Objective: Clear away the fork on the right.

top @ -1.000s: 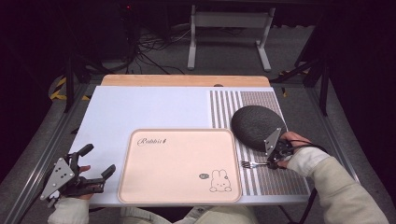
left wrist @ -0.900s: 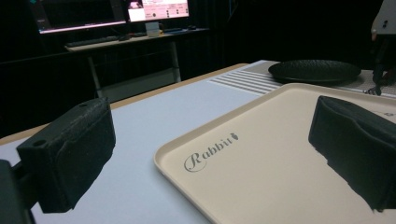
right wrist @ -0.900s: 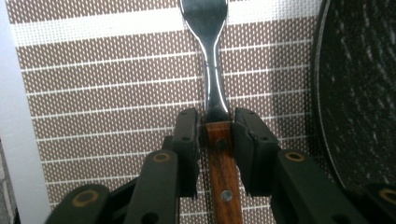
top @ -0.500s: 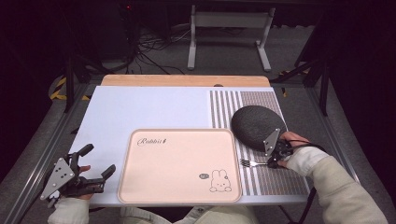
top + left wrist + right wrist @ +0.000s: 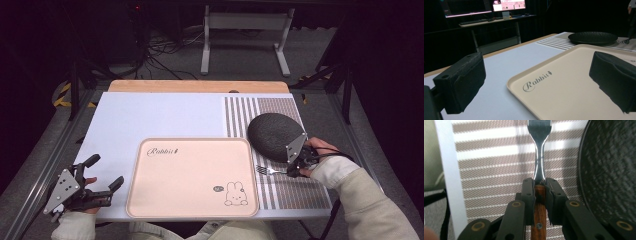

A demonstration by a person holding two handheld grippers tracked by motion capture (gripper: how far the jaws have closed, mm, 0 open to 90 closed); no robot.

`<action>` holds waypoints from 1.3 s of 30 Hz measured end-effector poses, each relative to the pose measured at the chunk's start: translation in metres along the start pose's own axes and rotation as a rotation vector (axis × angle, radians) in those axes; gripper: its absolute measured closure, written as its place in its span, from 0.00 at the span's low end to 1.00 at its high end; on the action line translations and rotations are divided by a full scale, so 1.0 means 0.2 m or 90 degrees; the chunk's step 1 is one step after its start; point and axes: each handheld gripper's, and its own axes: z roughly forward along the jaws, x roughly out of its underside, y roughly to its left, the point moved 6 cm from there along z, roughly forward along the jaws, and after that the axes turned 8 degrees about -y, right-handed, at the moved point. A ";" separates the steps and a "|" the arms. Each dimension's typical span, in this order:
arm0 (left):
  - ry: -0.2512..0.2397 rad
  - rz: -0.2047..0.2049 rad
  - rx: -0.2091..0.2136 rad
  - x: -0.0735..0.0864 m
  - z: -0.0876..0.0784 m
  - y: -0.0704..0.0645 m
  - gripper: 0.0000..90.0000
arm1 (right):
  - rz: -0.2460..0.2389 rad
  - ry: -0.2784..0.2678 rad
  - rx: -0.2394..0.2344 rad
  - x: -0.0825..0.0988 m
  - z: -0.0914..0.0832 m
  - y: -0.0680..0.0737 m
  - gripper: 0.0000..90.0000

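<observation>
Table (image 5: 165,117): white top, wooden strip along the far edge; both tongs work at its near side.

Striped placemat (image 5: 280,107): brown and white, under the right tongs (image 5: 295,170) and running away from them to the far edge.

Tray (image 5: 192,175): beige, "Rabbit" lettering and a small rabbit drawing, flat on the table between the two tongs. In the left gripper view its near corner (image 5: 574,82) lies just ahead of and below the jaws, apart from them.

Plate (image 5: 275,136): dark, round, on the placemat, just beyond the right tongs. In the right gripper view its rim (image 5: 609,170) runs close beside the jaws on that view's right.

Left tongs (image 5: 102,175): at the near left corner of the table, left of the tray, held in the person's left hand (image 5: 82,192). Jaws released, standing wide apart, nothing between them.

Right tongs: held in the person's right hand (image 5: 320,152), low over the placemat. Jaws have just been closing and now clench the fork (image 5: 539,157) by the top of its wooden handle (image 5: 539,212).

Fork: metal neck and head project straight out past the jaw tips over the stripes; handle runs back between the jaws. In the high view the tines (image 5: 263,170) point from the right tongs toward the tray, near its right edge, with the plate just on the far side.
</observation>
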 end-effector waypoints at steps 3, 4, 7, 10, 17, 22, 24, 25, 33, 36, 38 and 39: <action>-0.001 0.001 -0.001 0.00 0.00 0.00 0.01 | 0.000 -0.014 0.010 -0.03 -0.04 0.00 0.87; -0.002 0.000 0.000 0.00 0.00 0.00 0.01 | 0.004 -0.018 0.017 -0.04 -0.05 0.01 0.87; -0.001 0.001 -0.001 0.00 0.00 0.00 0.01 | 0.003 -0.034 0.032 -0.08 -0.09 0.01 0.87; -0.001 0.001 -0.001 0.00 0.00 0.00 0.01 | 0.000 -0.056 0.039 -0.11 -0.12 0.01 0.87; -0.001 0.001 -0.001 0.00 0.00 0.00 0.01 | 0.004 -0.097 0.045 -0.18 -0.15 0.03 0.87; -0.002 0.000 0.001 0.00 0.00 0.00 0.01 | 0.013 -0.104 0.055 -0.21 -0.16 0.04 0.87; -0.001 0.001 0.000 0.00 0.00 0.00 0.01 | 0.022 -0.113 0.063 -0.22 -0.17 0.04 0.87; -0.001 0.002 -0.001 0.00 0.00 0.00 0.01 | 0.030 -0.117 0.064 -0.23 -0.18 0.04 0.87; -0.001 0.000 -0.002 0.00 0.00 0.00 0.01 | 0.096 -0.180 0.102 -0.31 -0.21 0.03 0.87; 0.000 0.001 -0.001 0.00 0.00 0.00 0.01 | 0.131 -0.208 0.121 -0.34 -0.22 0.02 0.87; -0.001 0.001 -0.001 0.00 0.00 0.00 0.01 | 0.132 -0.219 0.125 -0.35 -0.22 0.02 0.87; 0.000 0.002 -0.001 0.00 0.00 0.00 0.01 | 0.137 -0.224 0.125 -0.36 -0.23 0.03 0.87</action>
